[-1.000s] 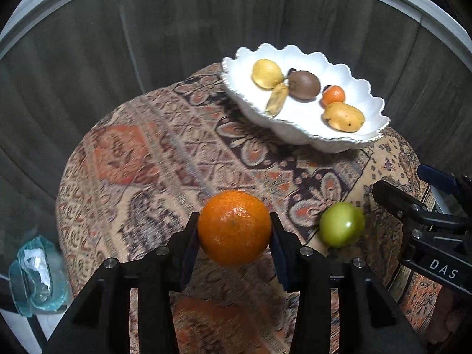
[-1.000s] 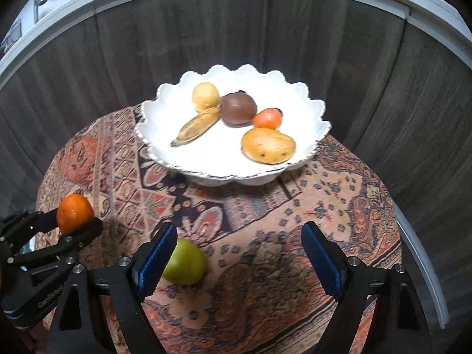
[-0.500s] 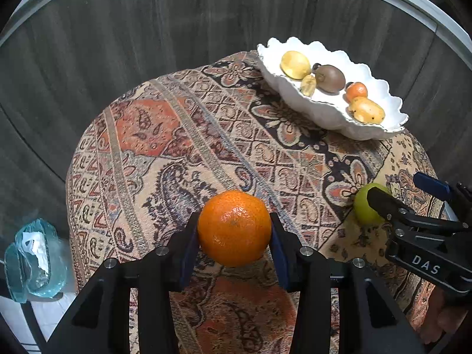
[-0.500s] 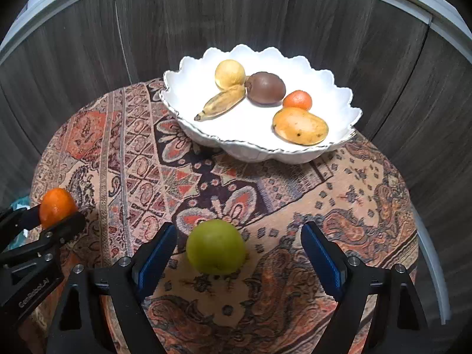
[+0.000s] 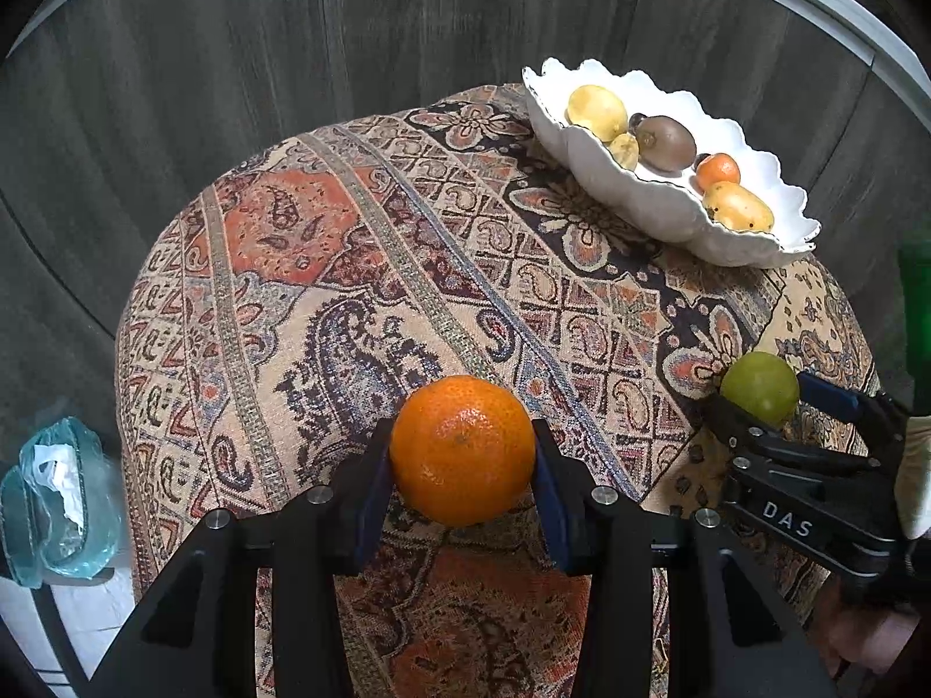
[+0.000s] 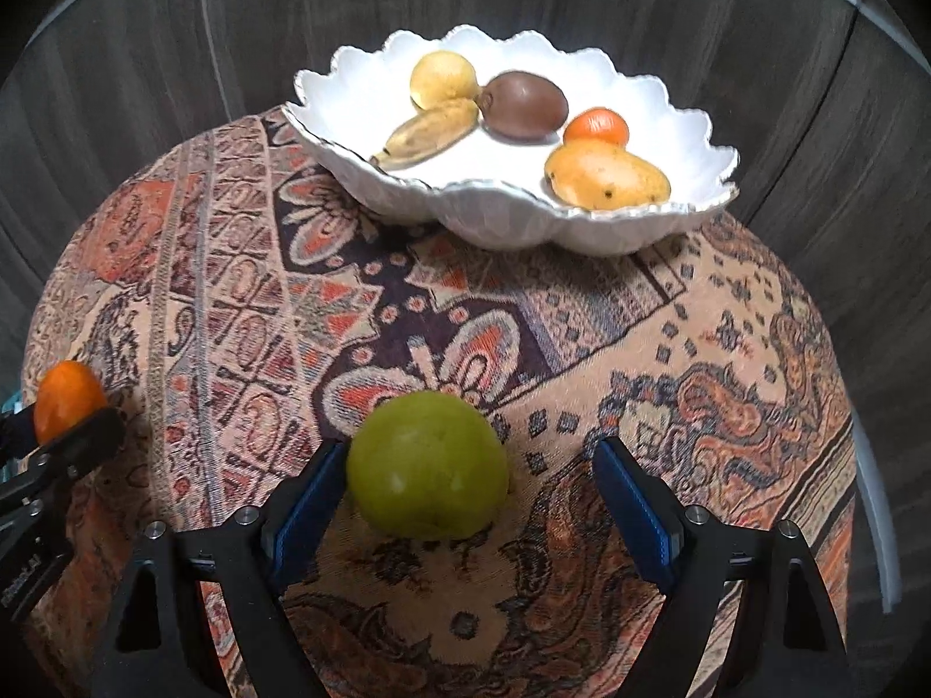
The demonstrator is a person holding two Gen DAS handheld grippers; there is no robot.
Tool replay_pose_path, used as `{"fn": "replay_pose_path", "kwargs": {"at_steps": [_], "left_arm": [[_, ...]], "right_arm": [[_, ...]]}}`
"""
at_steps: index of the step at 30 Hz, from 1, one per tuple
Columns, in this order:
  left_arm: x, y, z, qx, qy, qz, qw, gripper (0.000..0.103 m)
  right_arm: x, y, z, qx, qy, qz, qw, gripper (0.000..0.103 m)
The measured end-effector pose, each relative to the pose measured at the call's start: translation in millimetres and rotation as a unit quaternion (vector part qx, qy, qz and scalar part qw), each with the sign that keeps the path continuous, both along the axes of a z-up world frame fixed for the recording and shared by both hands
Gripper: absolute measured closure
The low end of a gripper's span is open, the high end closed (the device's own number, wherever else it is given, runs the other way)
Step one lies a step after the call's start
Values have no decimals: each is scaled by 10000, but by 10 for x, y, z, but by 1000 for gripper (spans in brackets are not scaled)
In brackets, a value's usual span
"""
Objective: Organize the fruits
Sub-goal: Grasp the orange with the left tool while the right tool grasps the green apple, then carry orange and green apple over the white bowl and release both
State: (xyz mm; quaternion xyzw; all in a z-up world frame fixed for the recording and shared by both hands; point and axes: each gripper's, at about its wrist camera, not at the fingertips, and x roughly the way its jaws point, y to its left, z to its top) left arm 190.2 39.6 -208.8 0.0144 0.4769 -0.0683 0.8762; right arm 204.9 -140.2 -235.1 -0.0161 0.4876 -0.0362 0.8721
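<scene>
Left gripper (image 5: pixel 462 468): my two fingers are clamped on the orange (image 5: pixel 462 449), one pad pressed to each side, the fruit held above the patterned cloth (image 5: pixel 361 267).

Right gripper (image 6: pixel 465 500): my fingers stand wide apart around the green fruit (image 6: pixel 427 464). The left pad (image 6: pixel 305 503) sits against or just beside its skin; I cannot tell which from this angle. The right pad is well clear of it. The fruit appears to rest on the cloth.

White scalloped bowl (image 6: pixel 500 221): at the far side of the round table, beyond both grippers. Contents: a round yellow fruit (image 6: pixel 442 80), a small banana (image 6: pixel 427 132) just beside it, a brown fruit (image 6: pixel 526 104), a small orange-red fruit (image 6: pixel 596 127), and a mango (image 6: pixel 608 175) near the right rim.

Off the table, lower left of the left wrist view: a blue-green plastic bag (image 5: pixel 58 500).
</scene>
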Motion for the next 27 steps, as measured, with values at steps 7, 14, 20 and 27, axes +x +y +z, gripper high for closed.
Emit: {"fn": "replay_pose_path", "kwargs": {"at_steps": [7,14,20,27], "left_arm": [[16,28,-27,-76,54,35,10000,60],[9,40,-23,-82,53,39,9999,60],[-4,5,22,-85,26,15,10000,60],[-30,-80,123,-102,-16,-34,9999,60]], "right_arm": [[-8,69,-49,70,-36,133,9999,48],[-48,131,-22,13,-64,218,9997,54],[-101,90,80,55,-126,243,9996,54],[-157,24,263,132,-290,290,9991,54]]}}
